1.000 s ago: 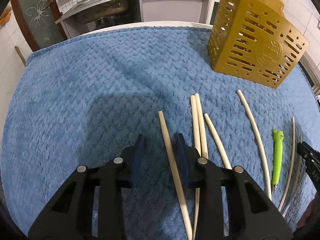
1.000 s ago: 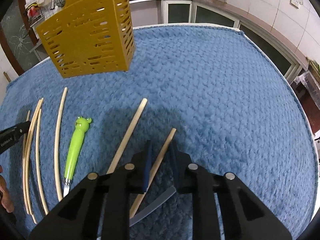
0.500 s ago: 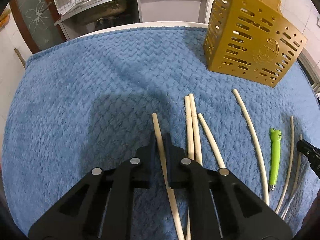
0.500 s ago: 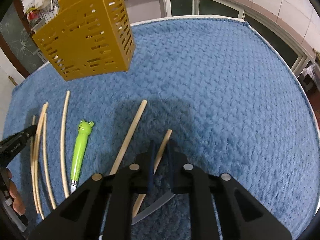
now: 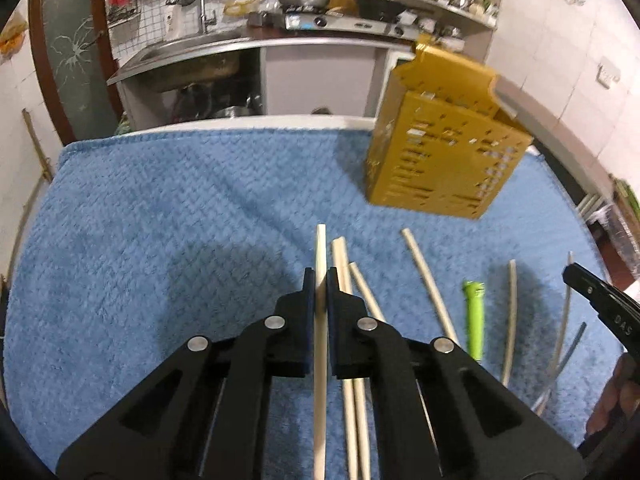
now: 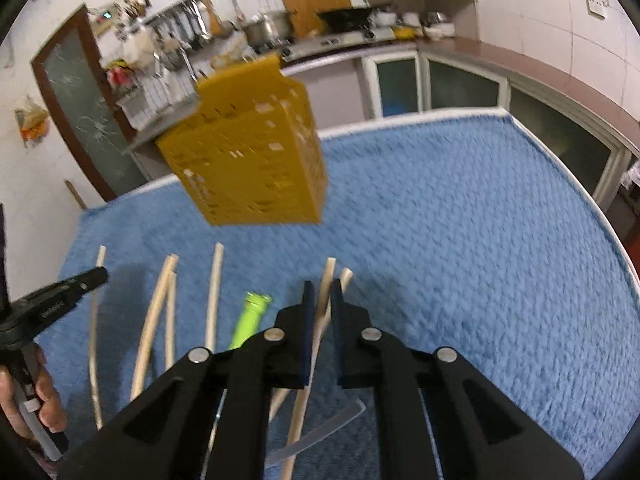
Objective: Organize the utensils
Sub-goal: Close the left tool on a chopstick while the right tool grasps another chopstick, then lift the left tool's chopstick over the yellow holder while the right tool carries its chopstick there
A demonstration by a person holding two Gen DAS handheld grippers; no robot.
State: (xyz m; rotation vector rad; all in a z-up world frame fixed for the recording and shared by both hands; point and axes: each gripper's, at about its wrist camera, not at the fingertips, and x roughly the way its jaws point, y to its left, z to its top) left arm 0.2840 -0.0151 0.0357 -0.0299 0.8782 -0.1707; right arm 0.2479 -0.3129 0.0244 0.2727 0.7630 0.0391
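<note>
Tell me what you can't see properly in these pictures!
- Left wrist view: the chopstick in the left gripper is cut off by the bottom edge.
- Right wrist view: the yellow basket is blurred, so its inside is unclear.
- The green frog handle is partly hidden behind the right gripper.

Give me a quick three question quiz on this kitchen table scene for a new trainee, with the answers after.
1. True or false: the left claw is shut on a chopstick.
2. What does the right claw hold? A) the green frog-handled utensil B) a chopstick C) nothing
3. Fill in: the table is covered by a ____ towel, and the perforated holder standing on it is ____.

Key: 1 true; 2 B; 3 blue, yellow.
</note>
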